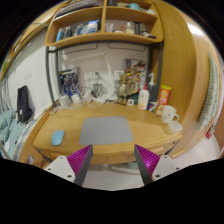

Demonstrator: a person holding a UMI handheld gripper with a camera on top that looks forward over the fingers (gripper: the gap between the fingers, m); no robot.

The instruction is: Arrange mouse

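Well, here is the desk from a little way back.
Gripper (113,163): fingers spread wide apart, nothing between them, touching nothing.
Pads (82,157): magenta, one on each inner face, both hanging just short of the desk's near edge.
Desk (100,148): light wood, curving across the view beyond the fingers.
Mouse (57,137): pale blue, lying flat on the desk top to the left, beyond the left finger and well apart from it.
Mouse pad (106,131): grey rectangle in the middle of the desk, straight ahead of the gap between the fingers; the mouse sits off it, to its left.
Back of desk: a white bottle (144,98) and an orange-topped container (164,95) stand upright near the wall on the right, with a white cup (167,114) just in front of them.
Wall clutter: pictures and small items behind the pad, too small to name.
Shelves (105,38): wooden, above the desk, loaded with objects I cannot make out.
In the way: nothing stands between the fingers and the mouse.
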